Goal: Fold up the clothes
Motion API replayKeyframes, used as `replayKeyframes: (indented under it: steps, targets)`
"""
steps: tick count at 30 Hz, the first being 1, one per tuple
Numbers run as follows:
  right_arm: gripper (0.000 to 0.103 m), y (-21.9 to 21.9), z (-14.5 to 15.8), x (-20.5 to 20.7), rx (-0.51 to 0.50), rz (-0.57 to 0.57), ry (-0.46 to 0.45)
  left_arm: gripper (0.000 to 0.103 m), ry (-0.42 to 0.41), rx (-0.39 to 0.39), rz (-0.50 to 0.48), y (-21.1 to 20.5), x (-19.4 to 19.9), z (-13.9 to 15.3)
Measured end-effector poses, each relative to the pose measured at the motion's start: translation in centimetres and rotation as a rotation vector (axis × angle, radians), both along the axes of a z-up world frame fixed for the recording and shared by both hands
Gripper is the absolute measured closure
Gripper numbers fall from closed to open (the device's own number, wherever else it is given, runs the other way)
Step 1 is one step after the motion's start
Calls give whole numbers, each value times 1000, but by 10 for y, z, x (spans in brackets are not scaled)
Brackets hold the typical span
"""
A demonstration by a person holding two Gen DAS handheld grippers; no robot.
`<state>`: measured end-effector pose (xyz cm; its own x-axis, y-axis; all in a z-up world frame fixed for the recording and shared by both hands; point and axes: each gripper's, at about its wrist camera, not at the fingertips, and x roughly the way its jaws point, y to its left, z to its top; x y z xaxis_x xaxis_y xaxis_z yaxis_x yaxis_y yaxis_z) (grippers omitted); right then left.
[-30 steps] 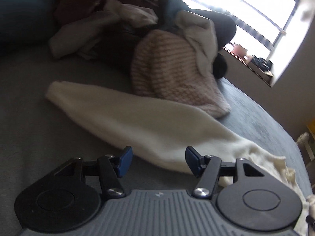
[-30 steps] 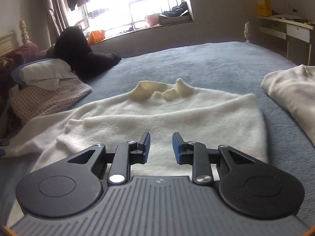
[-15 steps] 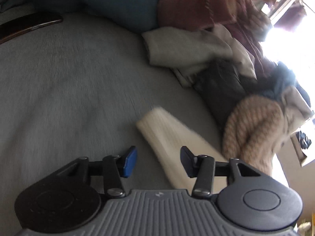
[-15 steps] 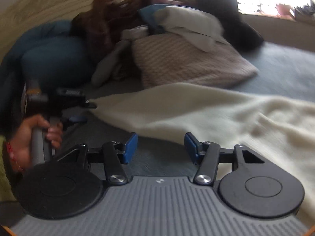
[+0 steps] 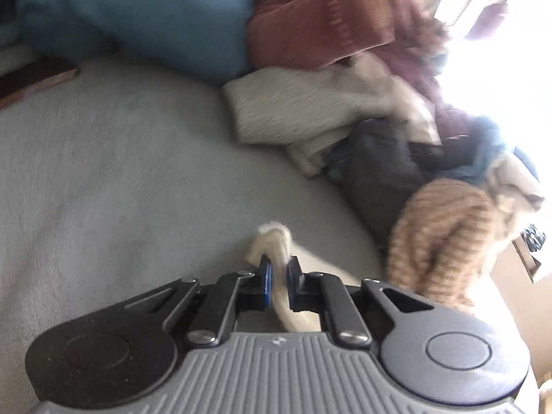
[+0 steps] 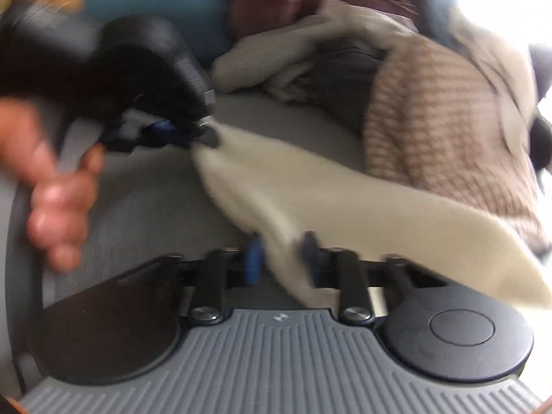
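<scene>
Cream sleeve point(image 6: 310, 203) taut, long axis running left–right — cuff point(image 5: 274, 238) pinched in left gripper point(image 5: 278, 279); right gripper point(image 6: 281, 258) half-closed around mid-sleeve, grip uncertain.

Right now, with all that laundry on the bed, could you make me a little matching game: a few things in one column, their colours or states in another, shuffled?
Things:
1. cream sleeve
2. striped knit
3. pillow
4. left gripper

States:
a. blue
b. pink and beige, heaped
c. shut on fabric
d. stretched between both grippers

Pairs: 1-d, 2-b, 3-a, 4-c
</scene>
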<state>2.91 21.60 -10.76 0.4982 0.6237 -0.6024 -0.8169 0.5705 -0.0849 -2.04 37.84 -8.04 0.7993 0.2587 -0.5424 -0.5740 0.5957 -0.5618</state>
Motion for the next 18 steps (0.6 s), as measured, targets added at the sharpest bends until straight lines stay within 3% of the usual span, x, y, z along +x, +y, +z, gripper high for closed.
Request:
replayKeyframes:
  steps: [4, 9, 11, 15, 18]
  targets:
    - [94, -31, 22, 4, 140, -59, 51, 94, -125, 43, -121, -36, 2, 43]
    - [94, -125, 55, 14, 447, -243, 205, 94, -282, 96, -275, -82, 5, 96]
    - [94, -171, 67, 13, 566, -317, 228, 94, -345, 105, -379, -121, 11, 119]
    - [94, -264, 86, 0, 757, -480, 222, 94, -420, 40, -619, -207, 32, 146]
    - [94, -333, 89, -19, 874, -621, 209, 89, -431, 17, -832, -275, 45, 153]
